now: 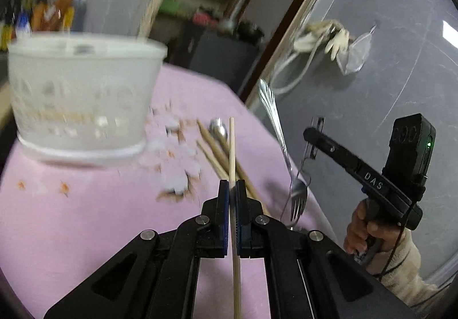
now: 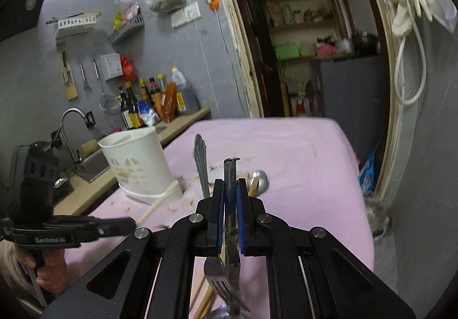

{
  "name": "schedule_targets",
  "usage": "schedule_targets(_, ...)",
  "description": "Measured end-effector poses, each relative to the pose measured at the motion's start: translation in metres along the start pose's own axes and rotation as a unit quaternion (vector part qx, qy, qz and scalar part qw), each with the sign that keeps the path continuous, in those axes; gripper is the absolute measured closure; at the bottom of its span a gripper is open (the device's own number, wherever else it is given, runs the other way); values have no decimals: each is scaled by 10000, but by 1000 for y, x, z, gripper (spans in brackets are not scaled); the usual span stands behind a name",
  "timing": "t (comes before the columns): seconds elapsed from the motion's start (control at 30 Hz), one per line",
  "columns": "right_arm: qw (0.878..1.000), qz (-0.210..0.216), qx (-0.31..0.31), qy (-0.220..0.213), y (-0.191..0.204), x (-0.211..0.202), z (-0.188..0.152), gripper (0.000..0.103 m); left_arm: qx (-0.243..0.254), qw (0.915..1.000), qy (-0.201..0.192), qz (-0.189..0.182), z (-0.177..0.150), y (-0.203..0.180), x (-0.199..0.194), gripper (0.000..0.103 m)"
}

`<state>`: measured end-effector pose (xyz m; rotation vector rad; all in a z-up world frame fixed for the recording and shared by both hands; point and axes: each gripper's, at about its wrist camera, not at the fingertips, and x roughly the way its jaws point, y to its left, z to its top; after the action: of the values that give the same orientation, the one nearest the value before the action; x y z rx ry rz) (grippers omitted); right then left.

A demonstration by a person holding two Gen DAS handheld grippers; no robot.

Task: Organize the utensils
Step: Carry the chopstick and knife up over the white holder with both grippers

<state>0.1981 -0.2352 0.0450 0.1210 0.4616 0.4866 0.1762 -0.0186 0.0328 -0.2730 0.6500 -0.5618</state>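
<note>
- The left tongs [image 1: 232, 190] are closed on a single wooden chopstick [image 1: 232, 153], which runs straight forward between the blue pads and sticks out past the tips, raised above the pink-covered bench [image 1: 86, 219].
- The right tongs [image 2: 230, 190] are clamped on a metal utensil [image 2: 230, 173] whose thin handle points forward; a fork [image 2: 200, 164] hangs alongside it with tines toward the camera (whether the fork is itself pinched cannot be told).
- In the left view, the right tongs are held up at the bench's right edge, the person's hand [image 1: 369, 230] wrapped round the grip.
- A white perforated holder [image 2: 137, 164] stands on the bench ahead and left of both tongs; its contents are too blurred to tell.
- More chopsticks [image 1: 214, 147] and a spoon [image 1: 218, 127] lie on the bench just ahead of the left tongs.
</note>
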Motion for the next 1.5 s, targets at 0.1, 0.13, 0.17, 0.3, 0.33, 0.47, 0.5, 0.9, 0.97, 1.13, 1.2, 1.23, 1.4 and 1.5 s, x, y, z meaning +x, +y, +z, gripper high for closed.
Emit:
schedule_targets(0.1,9993,-274,-226,-144,7,-3,1,97,127,9994,-311,80,-2,-9,-8,101)
schedule_targets(0.13,9986,-382,-309,-215,10,-5,0,97,132,9991,-388,104,-2,-10,-10,101)
schedule_targets(0.17,9980,-441,-361,-287,12,-8,0,97,127,9989,-442,120,-4,-10,-12,101)
schedule_targets(0.3,9941,-595,-779,-463,27,-14,-1,97,91,9986,-490,159,-8,-9,-13,101)
schedule_targets(0.33,9952,-536,-720,-388,25,-11,-2,97,71,9985,-512,174,-10,-9,-14,101)
schedule_targets(0.47,9979,-346,-441,-322,19,-9,-4,97,29,9973,-683,285,-14,-6,-23,101)
schedule_targets(0.5,9984,-289,-365,-331,18,-11,-3,97,34,9967,-741,318,-15,-1,-32,101)
schedule_targets(0.9,9920,-616,-740,-812,34,-31,11,97,-151,9885,-1391,568,-1,14,-59,101)
schedule_targets(0.97,9919,-605,-730,-844,33,-32,14,97,-187,9868,-1494,600,3,18,-65,101)
schedule_targets(1.13,9899,-588,-812,-1004,38,-33,22,97,-168,9817,-1752,723,24,25,-75,101)
schedule_targets(1.2,9892,-518,-825,-1100,42,-33,29,97,-165,9794,-1864,764,36,30,-80,101)
schedule_targets(1.23,9887,-478,-841,-1147,44,-33,33,97,-161,9775,-1942,808,43,33,-82,101)
schedule_targets(1.4,9856,-61,-814,-1481,63,-24,64,97,-81,9651,-2364,1122,79,52,-96,101)
schedule_targets(1.5,9825,277,-751,-1684,80,-11,85,97,-21,9525,-2702,1403,101,65,-104,101)
